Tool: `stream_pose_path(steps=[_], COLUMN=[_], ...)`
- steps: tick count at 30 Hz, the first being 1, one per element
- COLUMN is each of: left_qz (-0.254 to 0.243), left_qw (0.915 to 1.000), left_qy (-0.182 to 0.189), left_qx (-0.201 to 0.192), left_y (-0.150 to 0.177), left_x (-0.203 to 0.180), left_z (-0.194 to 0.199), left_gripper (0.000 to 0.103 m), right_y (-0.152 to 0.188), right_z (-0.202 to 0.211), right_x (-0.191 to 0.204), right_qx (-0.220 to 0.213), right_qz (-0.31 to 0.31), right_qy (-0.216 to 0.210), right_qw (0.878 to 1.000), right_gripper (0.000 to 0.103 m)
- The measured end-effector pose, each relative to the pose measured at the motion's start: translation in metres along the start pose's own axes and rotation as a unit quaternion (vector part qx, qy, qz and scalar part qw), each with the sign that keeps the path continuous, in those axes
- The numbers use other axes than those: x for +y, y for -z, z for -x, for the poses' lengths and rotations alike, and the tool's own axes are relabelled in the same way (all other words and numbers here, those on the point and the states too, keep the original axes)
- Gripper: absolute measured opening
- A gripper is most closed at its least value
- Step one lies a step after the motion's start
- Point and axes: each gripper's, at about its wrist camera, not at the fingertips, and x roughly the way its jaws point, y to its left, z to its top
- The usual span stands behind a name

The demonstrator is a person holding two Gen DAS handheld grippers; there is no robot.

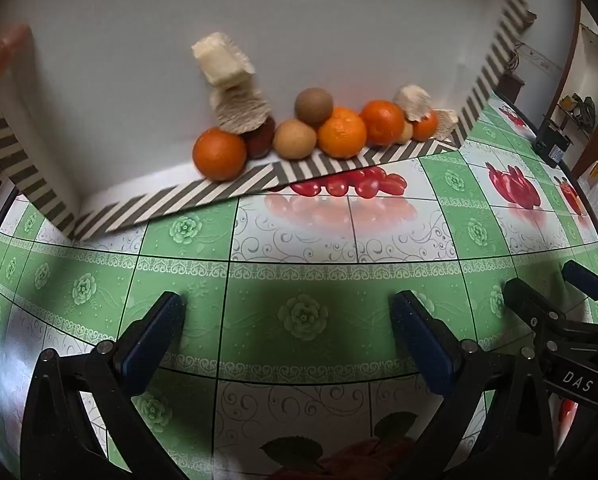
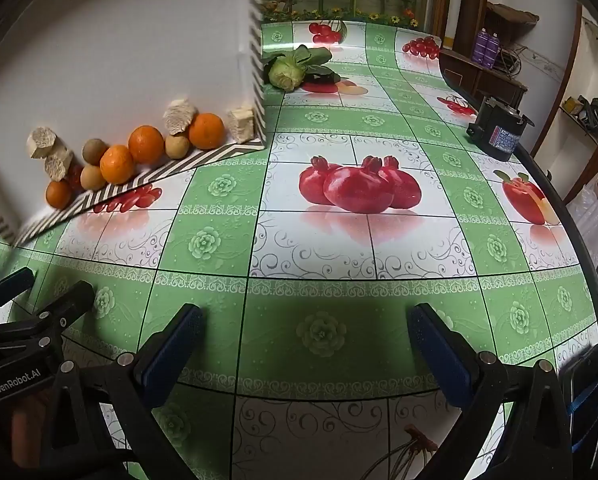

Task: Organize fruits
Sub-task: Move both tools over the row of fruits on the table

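I see the fruits (image 1: 299, 136) heaped along the inner wall of the striped box (image 1: 227, 196) lying open on the table (image 1: 299, 280). My left hand-held gripper (image 1: 287, 320) and right hand-held gripper (image 2: 305, 330) hover spread and empty, well apart from the pile.

Table (image 2: 323, 296) under a green-and-white floral oilcloth printed with fruit, spreading beneath and ahead of the jaws. Ahead-left, a striped-edged white box (image 1: 227, 194) rests on it; far ahead, a cabbage (image 2: 285, 74); ahead-right, a black device (image 2: 497, 128).
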Motion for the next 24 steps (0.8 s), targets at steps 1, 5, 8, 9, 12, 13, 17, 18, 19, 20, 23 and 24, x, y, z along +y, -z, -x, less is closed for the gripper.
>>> stream_pose_path(steps=[1,5,8,9,12,13,17,18,19,20,23,24], left_qz=[0.000,0.000,0.000,0.000,0.000,0.000,0.000,0.000,0.000,0.000,-0.001,-0.001], left_qw=[1.0000,1.0000,1.0000,1.0000,1.0000,1.0000,1.0000,1.0000,1.0000,1.0000,1.0000,1.0000], left_qy=[0.000,0.000,-0.001,-0.001,0.000,0.000,0.000,0.000,0.000,0.000,0.000,0.000], left_qx=[0.000,0.000,0.000,0.000,-0.001,-0.001,-0.001,-0.001,-0.001,-0.001,-0.001,-0.001], left_y=[0.0000,0.0001,0.0008,0.0011,0.0000,-0.0020,-0.0006,-0.0005,-0.0016,-0.0013,-0.0014,-0.0013], left_x=[0.0000,0.0002,0.0001,0.0002,0.0021,0.0035,0.0042,0.0049,0.0041,0.0031,0.0042,0.0048], left_z=[0.0000,-0.0001,-0.0007,-0.0010,-0.0021,-0.0023,-0.0014,-0.0014,-0.0017,-0.0002,0.0003,0.0005], left_gripper=[0.103,0.103,0.103,0.103,0.103,0.103,0.103,0.103,0.103,0.103,0.103,0.103], right_y=[0.0000,0.0000,0.0001,-0.0004,-0.0010,-0.0012,-0.0004,-0.0001,-0.0005,-0.0004,-0.0010,-0.0010], right_z=[-0.0001,-0.0004,-0.0005,-0.0003,0.0005,0.0009,-0.0015,-0.0006,-0.0006,-0.0004,-0.0009,-0.0007], right_x=[-0.0001,-0.0002,-0.0002,-0.0008,-0.0010,-0.0011,-0.0019,-0.0018,0.0000,-0.0001,0.0002,0.0003], right_qx=[0.000,0.000,0.000,0.000,0.000,0.000,0.001,0.000,0.001,0.000,0.001,0.001], right_qz=[0.000,0.000,0.000,0.000,0.000,0.000,0.000,0.000,0.000,0.000,0.000,0.000], right_qy=[0.000,0.000,0.000,0.000,0.000,0.000,0.000,0.000,0.000,0.000,0.000,0.000], right_qw=[1.000,1.000,1.000,1.000,1.000,1.000,1.000,1.000,1.000,1.000,1.000,1.000], right_gripper=[0.103,0.103,0.103,0.103,0.103,0.103,0.103,0.103,0.103,0.103,0.103,0.103])
